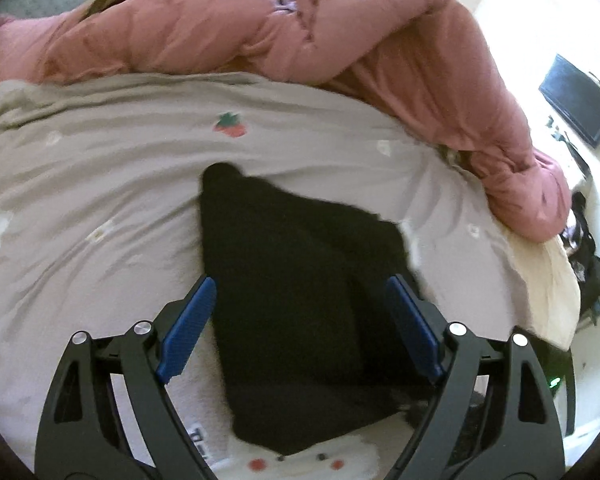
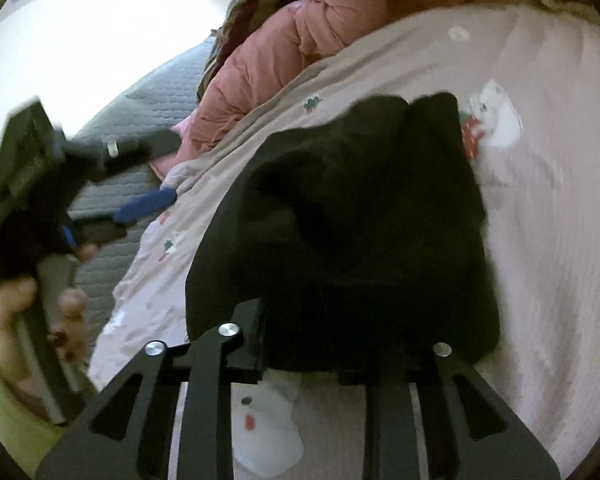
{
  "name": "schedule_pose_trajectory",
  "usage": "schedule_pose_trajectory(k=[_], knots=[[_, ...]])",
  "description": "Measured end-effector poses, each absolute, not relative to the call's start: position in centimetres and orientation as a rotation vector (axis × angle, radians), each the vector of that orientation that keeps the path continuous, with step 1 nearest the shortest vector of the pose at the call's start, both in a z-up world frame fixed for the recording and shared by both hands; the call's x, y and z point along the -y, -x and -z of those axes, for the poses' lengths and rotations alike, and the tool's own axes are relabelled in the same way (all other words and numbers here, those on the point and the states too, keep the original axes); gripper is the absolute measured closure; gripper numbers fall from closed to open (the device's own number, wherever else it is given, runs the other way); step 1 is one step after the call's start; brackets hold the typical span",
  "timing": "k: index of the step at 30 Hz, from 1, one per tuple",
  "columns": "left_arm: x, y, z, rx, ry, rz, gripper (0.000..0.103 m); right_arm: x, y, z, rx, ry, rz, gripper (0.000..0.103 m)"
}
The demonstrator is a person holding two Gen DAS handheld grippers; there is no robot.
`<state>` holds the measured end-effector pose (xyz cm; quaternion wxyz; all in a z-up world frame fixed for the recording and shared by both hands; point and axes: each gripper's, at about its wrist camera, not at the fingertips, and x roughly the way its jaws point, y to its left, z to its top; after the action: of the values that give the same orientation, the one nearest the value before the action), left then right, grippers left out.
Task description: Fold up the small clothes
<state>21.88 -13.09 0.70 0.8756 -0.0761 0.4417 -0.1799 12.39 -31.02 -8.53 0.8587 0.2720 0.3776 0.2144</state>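
The left wrist view looks steeply down along its own fingers at a bedspread [image 1: 100, 184], close above a black garment [image 1: 296, 280], facing a pink quilt [image 1: 340, 40] beyond. The right wrist view sits nearer that garment [image 2: 360, 220], angled left. Both share the garment, bedspread [image 2: 540, 220] and quilt [image 2: 260, 64].

Between my left gripper's [image 1: 302, 288] blue pads [image 1: 188, 322], which look like finely ribbed matt plastic, lies a black garment [image 1: 300, 280] of soft, fuzzy, light-swallowing cloth. My tool's arms are smooth black plastic with shiny metal pins [image 1: 142, 327]. Under it the pale bed cover [image 1: 100, 168] is matt, lightly creased cloth with printed strawberries. Beyond it, the pink quilted jacket [image 1: 340, 32] has a faint sheen. Ahead of my right gripper [image 2: 340, 360] the same black cloth bunches.
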Motion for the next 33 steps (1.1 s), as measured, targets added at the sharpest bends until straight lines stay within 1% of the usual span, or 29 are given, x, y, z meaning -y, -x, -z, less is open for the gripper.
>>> schedule_pose_trajectory(k=[1, 2, 3, 4, 10, 13, 17, 19, 24, 25, 26, 28, 30, 31, 33], knots=[[12.7, -21.7, -0.3, -0.928, 0.158, 0.366, 0.024, 31.2, -12.2, 8.5, -0.796, -0.577, -0.457, 0.072], [12.2, -21.6, 0.4, -0.936, 0.154, 0.352, 0.024, 31.3, -12.0, 8.3, -0.801, -0.577, -0.468, 0.069], [11.8, -21.6, 0.8, -0.944, 0.154, 0.344, 0.024, 31.5, -11.9, 8.1, -0.803, -0.575, -0.471, 0.063], [11.4, -21.5, 1.2, -0.951, 0.157, 0.338, 0.024, 31.7, -11.5, 7.9, -0.804, -0.565, -0.469, 0.052], [11.2, -20.7, 2.7, -0.966, 0.135, 0.345, 0.024, 35.0, -9.9, 5.4, -0.718, -0.560, -0.413, 0.036], [12.5, -20.4, 3.7, -0.992, 0.094, 0.351, 0.024, 36.7, -11.3, 4.3, -0.707, -0.542, -0.358, 0.033], [13.1, -19.7, 4.5, -0.979, 0.062, 0.335, 0.024, 37.6, -16.0, 3.8, -0.749, -0.540, -0.344, 0.032], [13.0, -19.7, 4.6, -0.980, 0.064, 0.333, 0.024, 37.7, -19.3, 4.2, -0.805, -0.525, -0.316, 0.025], [12.8, -19.1, 4.3, -0.967, 0.036, 0.333, 0.024, 38.0, -24.3, 6.4, -0.917, -0.527, -0.228, 0.025], [12.9, -19.2, 4.3, -0.967, 0.034, 0.333, 0.024, 37.9, -24.6, 6.7, -0.929, -0.523, -0.221, 0.026], [12.9, -19.2, 4.2, -0.965, 0.029, 0.333, 0.024, 37.7, -25.1, 7.0, -0.947, -0.518, -0.216, 0.030], [12.9, -19.1, 4.1, -0.958, 0.023, 0.335, 0.024, 36.9, -25.7, 7.0, -0.957, -0.484, -0.238, 0.070], [12.7, -18.9, 3.7, -0.944, 0.023, 0.335, 0.024, 35.4, -25.2, 5.9, -0.926, -0.349, -0.241, 0.087], [12.6, -18.7, 3.5, -0.933, 0.027, 0.336, 0.024, 34.1, -24.6, 4.8, -0.881, -0.245, -0.245, 0.089], [12.7, -18.4, 3.2, -0.913, 0.020, 0.334, 0.024, 32.2, -23.6, 2.9, -0.785, -0.134, -0.296, 0.090]])
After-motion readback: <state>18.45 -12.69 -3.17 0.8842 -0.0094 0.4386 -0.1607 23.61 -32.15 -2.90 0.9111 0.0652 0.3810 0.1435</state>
